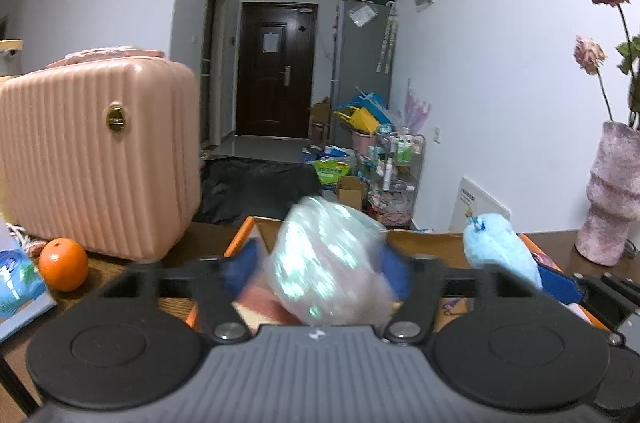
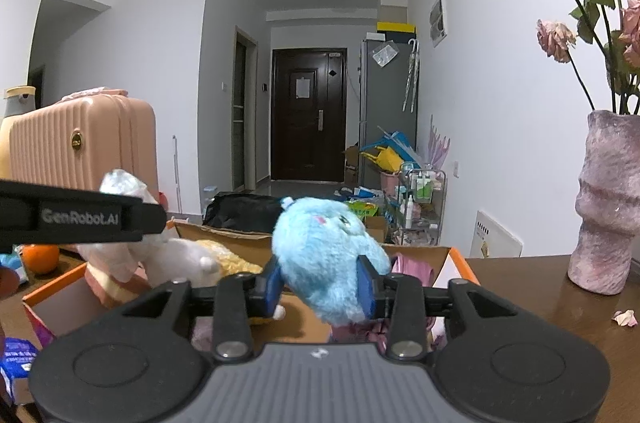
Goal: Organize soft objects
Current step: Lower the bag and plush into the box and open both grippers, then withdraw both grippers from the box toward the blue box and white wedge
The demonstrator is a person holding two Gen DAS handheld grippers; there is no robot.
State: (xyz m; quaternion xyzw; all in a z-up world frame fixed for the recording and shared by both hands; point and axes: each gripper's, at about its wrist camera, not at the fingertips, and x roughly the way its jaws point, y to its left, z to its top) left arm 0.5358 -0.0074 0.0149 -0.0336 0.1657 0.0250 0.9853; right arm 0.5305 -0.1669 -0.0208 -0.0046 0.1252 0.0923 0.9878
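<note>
The right gripper pinches one blue plush toy between its two blue pads, held above the cardboard box. The left gripper stands spread, its two pads either side of one shiny plastic-wrapped soft bundle without pressing on it; the bundle is blurred, also over the box. Inside the box lie one white plush, one yellow plush and some pink fabric. On the counter stand one orange, one pink ribbed case and one pink vase of dried roses.
</note>
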